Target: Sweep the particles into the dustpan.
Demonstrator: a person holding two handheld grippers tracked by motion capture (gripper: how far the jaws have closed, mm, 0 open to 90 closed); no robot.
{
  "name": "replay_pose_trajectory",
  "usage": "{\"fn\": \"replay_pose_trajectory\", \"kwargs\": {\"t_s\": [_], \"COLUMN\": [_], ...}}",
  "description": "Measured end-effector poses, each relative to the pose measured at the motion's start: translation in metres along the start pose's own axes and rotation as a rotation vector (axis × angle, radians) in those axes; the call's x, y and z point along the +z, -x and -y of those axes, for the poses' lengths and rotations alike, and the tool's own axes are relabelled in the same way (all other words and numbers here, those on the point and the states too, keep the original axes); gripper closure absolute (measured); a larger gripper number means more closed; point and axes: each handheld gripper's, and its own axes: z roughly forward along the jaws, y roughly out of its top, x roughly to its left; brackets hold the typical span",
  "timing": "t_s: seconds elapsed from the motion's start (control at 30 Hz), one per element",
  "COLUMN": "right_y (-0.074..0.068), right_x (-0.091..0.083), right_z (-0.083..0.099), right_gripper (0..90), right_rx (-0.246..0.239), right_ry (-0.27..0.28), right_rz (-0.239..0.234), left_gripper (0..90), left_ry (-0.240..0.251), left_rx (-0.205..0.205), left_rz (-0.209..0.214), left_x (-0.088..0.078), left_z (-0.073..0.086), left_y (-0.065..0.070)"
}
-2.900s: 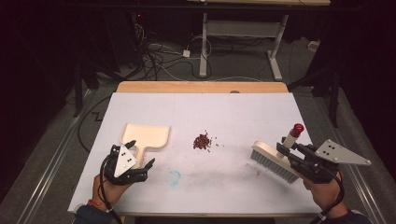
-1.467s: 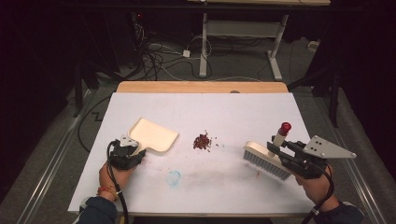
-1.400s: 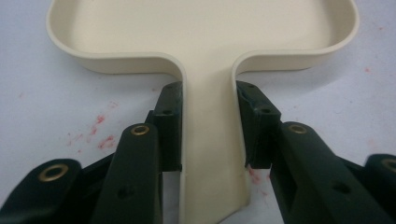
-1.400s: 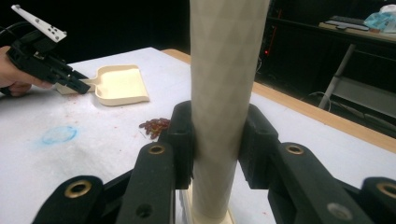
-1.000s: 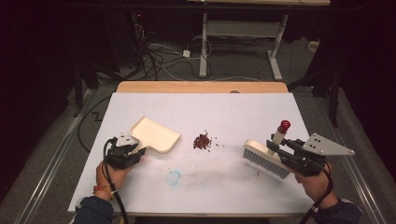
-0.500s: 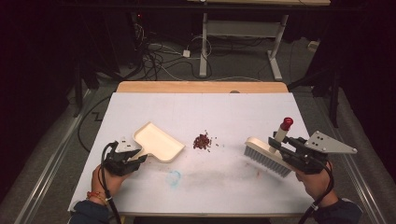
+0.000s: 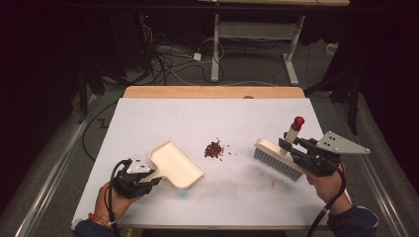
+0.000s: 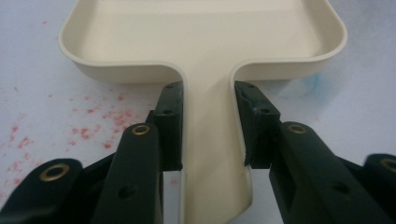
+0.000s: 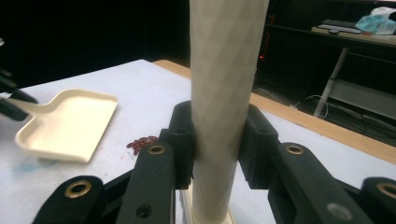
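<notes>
**Watch the dustpan lip and the loose pile**

Your left gripper is clamped on the cream dustpan's handle, both pads pressing its sides. Your right gripper is closed tight around the brush's upright handle, bristles resting on the white table. The red crumbs sit between the two tools: the dustpan lies at about 8 o'clock from them, the brush at 3 o'clock, both apart from the pile.

The pan's open edge seems to face away from the pile, so a sweep now would likely push crumbs along its side wall. If the lip rides off the surface, bits will slip under it. A fast stroke could scatter them toward the table's edge.
</notes>
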Motion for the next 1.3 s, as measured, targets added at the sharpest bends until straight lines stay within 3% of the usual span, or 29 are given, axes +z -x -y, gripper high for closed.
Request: {"fn": "replay_pose_trajectory", "kwargs": {"t_s": [0.2,0.4,0.43,0.5,0.53,0.87,1.0,1.03,1.3], "right_y": [0.002,0.005,0.007,0.008,0.011,0.022,0.023,0.020,0.006], "right_x": [0.012,0.038,0.048,0.052,0.063,0.109,0.129,0.139,0.163], "right_z": [-0.003,-0.006,-0.007,-0.007,-0.009,-0.017,-0.024,-0.025,-0.025], "right_gripper": [70.2,70.1,70.2,70.2,70.2,70.1,70.1,70.2,70.2], "right_rx": [-0.004,-0.009,0.008,0.013,0.015,0.042,0.023,-0.003,-0.055], "right_ry": [-0.008,-0.013,-0.008,-0.006,-0.010,-0.011,-0.013,-0.003,-0.019], "right_rz": [0.004,0.005,0.005,0.008,0.023,0.091,0.126,0.147,0.148], "left_gripper": [63.8,63.7,63.7,63.7,63.7,63.7,63.7,63.7,63.7], "left_ry": [-0.015,-0.017,-0.019,-0.020,-0.018,-0.019,-0.022,-0.027,-0.032], "left_rx": [0.010,0.027,0.030,0.031,0.031,0.023,0.017,0.019,0.015], "left_rz": [0.021,0.038,0.040,0.042,0.041,0.048,0.052,0.049,0.041], "left_x": [0.001,0.004,0.006,0.007,0.008,0.013,0.016,0.017,0.021], "left_z": [0.003,0.001,0.000,0.001,0.001,-0.001,-0.002,-0.002,-0.002], "left_y": [0.005,0.007,0.008,0.009,0.010,0.011,0.012,0.012,0.014]}}
